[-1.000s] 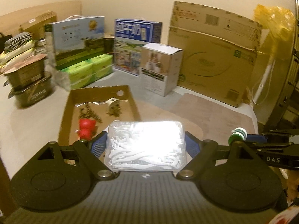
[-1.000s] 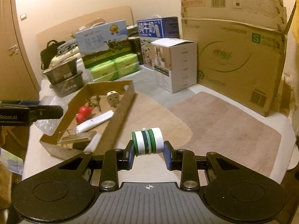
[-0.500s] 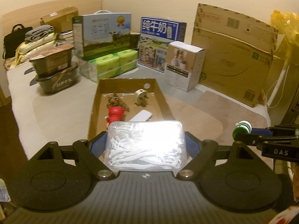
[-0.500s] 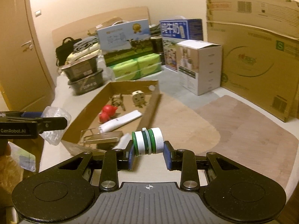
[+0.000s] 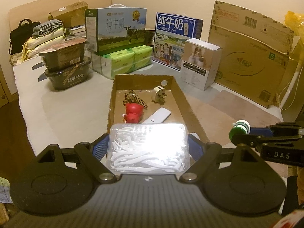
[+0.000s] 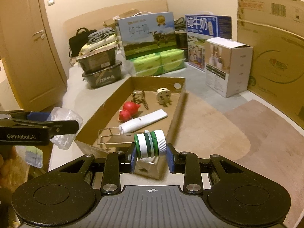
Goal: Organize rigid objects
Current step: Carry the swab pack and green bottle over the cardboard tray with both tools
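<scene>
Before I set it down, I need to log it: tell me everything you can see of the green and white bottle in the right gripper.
The bottle is small, plastic-looking, lying on its side with green and white bands and a ribbed white cap pointing right. The right gripper is shut on it, blue pads pressing both ends. It hangs above the near corner of the cardboard tray, touching nothing else.

Both grippers same build: matte black body with speckled finish, two round raised discs flanking a ribbed grey centre plate carrying a small white crosshair mark. Black linkage arms pinned with silver screws. Left gripper [image 5: 148, 148] has blue ribbed pads [image 5: 98, 149]; side-on from the right wrist view it shows white "GenRobot.AI" lettering. Right gripper [image 6: 151, 156] has blue pads [image 6: 169, 159] too; side-on it reads "DAS" in white.
</scene>
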A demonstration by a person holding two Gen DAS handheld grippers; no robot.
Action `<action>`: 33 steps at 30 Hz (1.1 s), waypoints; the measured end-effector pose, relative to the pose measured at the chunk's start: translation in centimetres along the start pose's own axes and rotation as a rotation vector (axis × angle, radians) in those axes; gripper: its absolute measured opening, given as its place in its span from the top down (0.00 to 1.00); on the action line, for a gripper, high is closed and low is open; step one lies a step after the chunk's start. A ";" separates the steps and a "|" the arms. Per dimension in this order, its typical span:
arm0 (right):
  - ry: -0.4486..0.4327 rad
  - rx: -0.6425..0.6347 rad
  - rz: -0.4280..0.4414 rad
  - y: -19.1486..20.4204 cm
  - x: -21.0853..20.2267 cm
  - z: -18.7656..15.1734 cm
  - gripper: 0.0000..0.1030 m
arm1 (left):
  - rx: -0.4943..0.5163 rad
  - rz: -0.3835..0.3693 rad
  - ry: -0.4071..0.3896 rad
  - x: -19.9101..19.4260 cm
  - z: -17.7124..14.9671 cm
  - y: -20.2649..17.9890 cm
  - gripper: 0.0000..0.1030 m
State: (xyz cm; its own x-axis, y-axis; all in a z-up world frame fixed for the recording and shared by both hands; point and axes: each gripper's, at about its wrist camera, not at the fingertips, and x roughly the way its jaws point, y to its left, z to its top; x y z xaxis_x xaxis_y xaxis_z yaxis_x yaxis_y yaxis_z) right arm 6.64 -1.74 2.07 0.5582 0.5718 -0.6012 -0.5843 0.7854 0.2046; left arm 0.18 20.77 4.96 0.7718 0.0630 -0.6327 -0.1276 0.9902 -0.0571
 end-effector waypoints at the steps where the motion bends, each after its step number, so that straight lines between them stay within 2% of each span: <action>1: 0.002 -0.002 0.001 0.1 0.2 0.1 0.69 | -0.001 0.001 0.000 0.1 0.1 0.2 0.19; 17: 0.016 -0.016 0.025 1.0 3.7 2.3 0.69 | 0.026 0.011 0.002 2.6 2.3 2.1 0.19; 33: 0.039 -0.044 0.019 -1.0 9.0 5.6 0.69 | 0.089 -0.015 0.049 8.6 4.9 3.0 0.19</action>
State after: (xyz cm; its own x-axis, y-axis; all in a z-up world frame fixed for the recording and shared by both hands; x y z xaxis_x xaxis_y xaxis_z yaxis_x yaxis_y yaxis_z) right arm 15.53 3.92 0.75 0.5238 0.5765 -0.6271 -0.6204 0.7627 0.1830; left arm 9.42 24.90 3.13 0.7413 0.0438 -0.6697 -0.0585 0.9983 0.0006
